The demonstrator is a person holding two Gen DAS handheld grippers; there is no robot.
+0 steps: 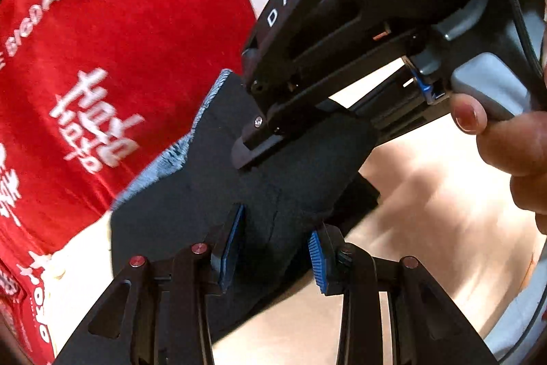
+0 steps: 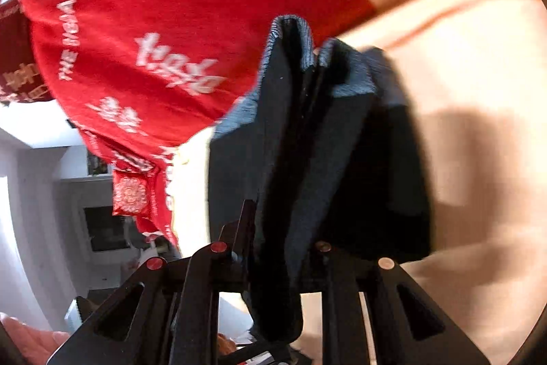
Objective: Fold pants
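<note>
Holding the pants (image 1: 259,194) up in the air, you are working close to your red shirt (image 1: 136,40), with the pale surface (image 1: 444,211) lying below and to the right. In the left wrist view the left gripper (image 1: 273,250) is standing partly open around the dark cloth: its blue pads (image 1: 232,245) are sitting on either side of the fabric, and whether they are truly pinching it cannot be told. In that same view the right gripper (image 1: 251,144) is coming in from the upper right and biting the cloth just beyond the left one, with your hand (image 1: 506,142) on its handle. In the right wrist view the right gripper (image 2: 283,248) is closed on a thick bunch of the pants (image 2: 307,142), whose ribbed grey edge (image 2: 290,33) is pointing away toward your shirt. By my reading you are carrying or regrasping the garment in mid-air between folds, rather than creasing it. The next move probably calls for spreading both grips apart along one edge and lowering the cloth flat onto the surface.
</note>
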